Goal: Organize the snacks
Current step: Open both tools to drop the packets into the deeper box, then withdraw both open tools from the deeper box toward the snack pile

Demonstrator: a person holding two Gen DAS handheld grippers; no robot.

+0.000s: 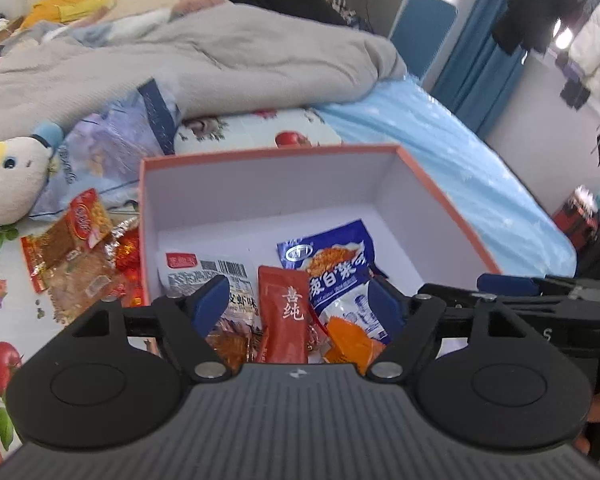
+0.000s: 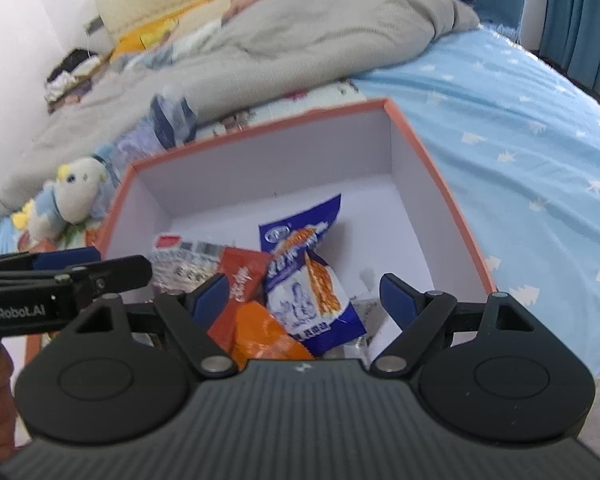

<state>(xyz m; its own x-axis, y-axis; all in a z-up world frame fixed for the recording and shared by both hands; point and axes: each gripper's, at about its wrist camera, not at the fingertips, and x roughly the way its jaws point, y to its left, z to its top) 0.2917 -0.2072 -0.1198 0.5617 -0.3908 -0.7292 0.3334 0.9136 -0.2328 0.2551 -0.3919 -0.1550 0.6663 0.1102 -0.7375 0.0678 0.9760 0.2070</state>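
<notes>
Both grippers hang over the near end of the orange-rimmed box (image 1: pixel 444 196) that sits on the bed (image 1: pixel 460 148), and several snacks already lie inside it: a blue-and-white packet (image 1: pixel 336 264), a red sachet (image 1: pixel 282 312) with white characters, an orange packet (image 1: pixel 352 340) and a clear white-labelled pack (image 1: pixel 204 276) with a barcode. The left gripper (image 1: pixel 298 304) has its fingers spread wide apart with nothing between them, poised above the red sachet; the right gripper (image 2: pixel 306 300) is likewise spread and empty, above the orange and blue packets. Each is held nearly level and tipped a little downward into the box, the two side by side and close, so that each shows at the edge of the other's view. More snacks wait outside the box: a small heap of red and brown wrapped pieces (image 1: pixel 80 260) lies on the fruit-print sheet (image 1: pixel 4 360) just beside the box's left wall, near a plush toy (image 1: pixel 12 180). The step in hand looks like a release just made or a reach for the next item; to do it well, the left gripper should lift clear of the rim before swinging to the heap, come down on a single wrapper at its crimped edge, and close gently, since these foil packs slip and crumple. Keeping the two grippers apart will avoid a knock.
</notes>
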